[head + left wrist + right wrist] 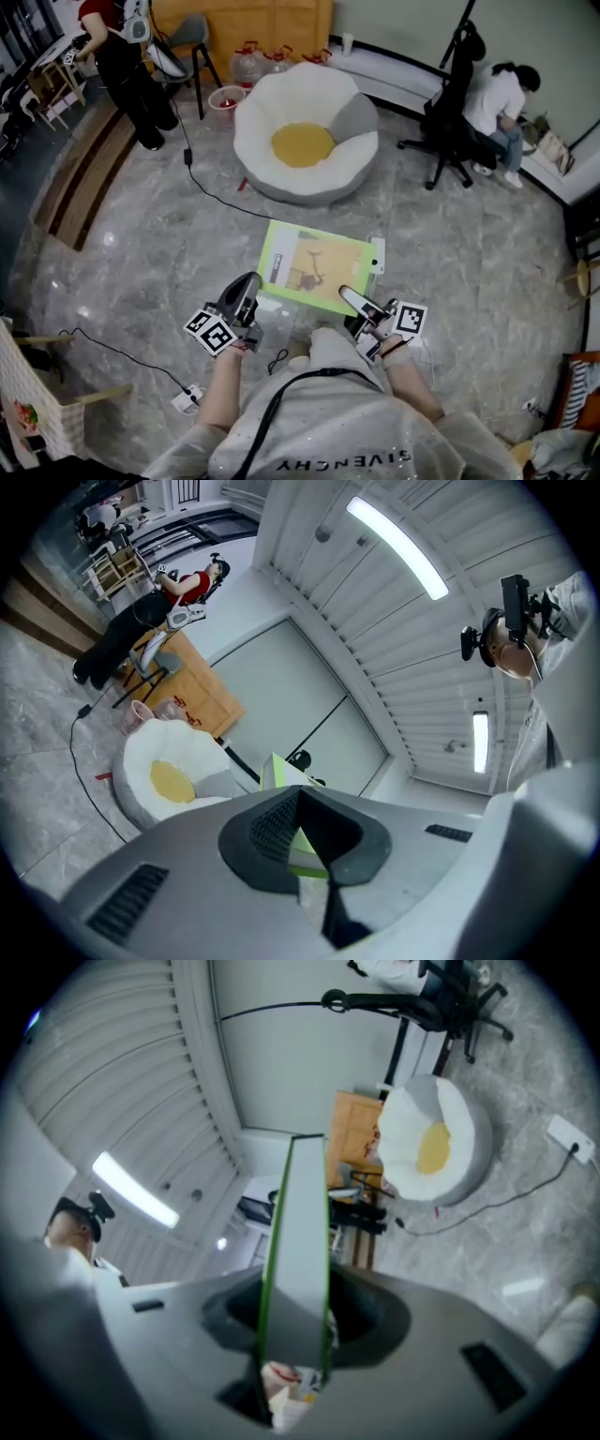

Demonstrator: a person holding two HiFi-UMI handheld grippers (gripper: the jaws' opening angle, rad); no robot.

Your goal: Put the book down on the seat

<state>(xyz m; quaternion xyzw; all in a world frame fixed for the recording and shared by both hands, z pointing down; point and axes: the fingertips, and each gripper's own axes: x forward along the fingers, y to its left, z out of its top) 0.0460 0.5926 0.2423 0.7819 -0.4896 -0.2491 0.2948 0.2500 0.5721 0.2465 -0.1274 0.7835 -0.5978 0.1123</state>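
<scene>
A book (314, 267) with a light green border and an orange-tan cover is held flat over the marble floor, just in front of the person. My left gripper (251, 284) is shut on its near left edge. My right gripper (353, 297) is shut on its near right edge. In the left gripper view a green corner of the book (281, 772) pokes out between the jaws of my left gripper (305, 844). In the right gripper view the book (298, 1232) stands edge-on between the jaws of my right gripper (295, 1340). The seat (305, 141), a white egg-shaped beanbag with a yellow centre, lies farther ahead on the floor.
A black cable (211, 192) runs across the floor left of the seat. An office chair (450, 112) and a seated person (502, 103) are at the right. Another person (122, 56) stands at the far left. Water bottles (262, 61) stand behind the seat. A power strip (187, 398) lies near left.
</scene>
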